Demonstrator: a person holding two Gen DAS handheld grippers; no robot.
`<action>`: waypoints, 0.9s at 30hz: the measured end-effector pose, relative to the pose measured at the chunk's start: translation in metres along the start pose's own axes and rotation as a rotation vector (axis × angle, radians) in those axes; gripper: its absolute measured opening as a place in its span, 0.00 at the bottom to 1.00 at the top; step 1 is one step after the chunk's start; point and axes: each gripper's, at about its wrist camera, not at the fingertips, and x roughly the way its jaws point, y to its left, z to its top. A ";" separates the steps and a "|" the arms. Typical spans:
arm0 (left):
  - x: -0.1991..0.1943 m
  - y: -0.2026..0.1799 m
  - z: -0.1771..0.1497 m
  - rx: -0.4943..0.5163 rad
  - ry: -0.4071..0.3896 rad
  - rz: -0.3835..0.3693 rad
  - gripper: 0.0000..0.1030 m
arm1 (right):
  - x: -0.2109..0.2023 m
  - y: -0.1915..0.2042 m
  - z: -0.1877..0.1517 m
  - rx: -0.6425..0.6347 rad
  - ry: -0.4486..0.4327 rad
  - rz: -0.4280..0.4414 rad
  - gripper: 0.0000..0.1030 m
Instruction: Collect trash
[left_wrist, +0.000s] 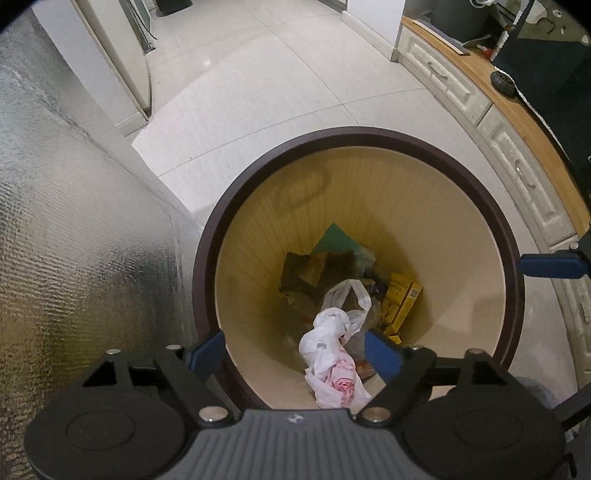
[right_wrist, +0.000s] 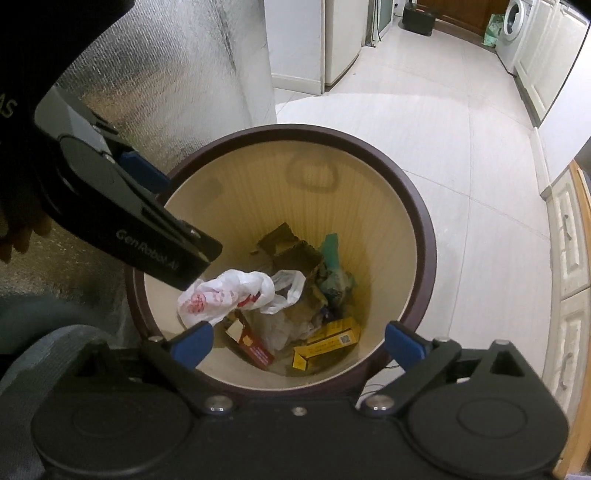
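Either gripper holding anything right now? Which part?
Nothing held. Left gripper and right gripper are both open above the bin; the white plastic bag lies loose inside, apart from the fingers.

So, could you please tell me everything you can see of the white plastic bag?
The white plastic bag is thin, crumpled film with red print and a loop handle sticking out. It lies loose inside the round bin, on top of the cardboard and boxes, against the near inner wall. Neither gripper touches it.
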 end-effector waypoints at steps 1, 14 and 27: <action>-0.001 0.001 -0.001 -0.005 0.000 -0.001 0.87 | -0.001 0.000 -0.001 0.000 -0.003 0.000 1.00; -0.043 0.015 -0.008 -0.144 -0.109 -0.023 1.00 | -0.018 -0.002 -0.002 0.100 -0.057 0.014 0.98; -0.076 0.050 0.003 -0.361 -0.234 -0.065 1.00 | 0.057 0.026 0.009 0.422 0.005 0.177 0.73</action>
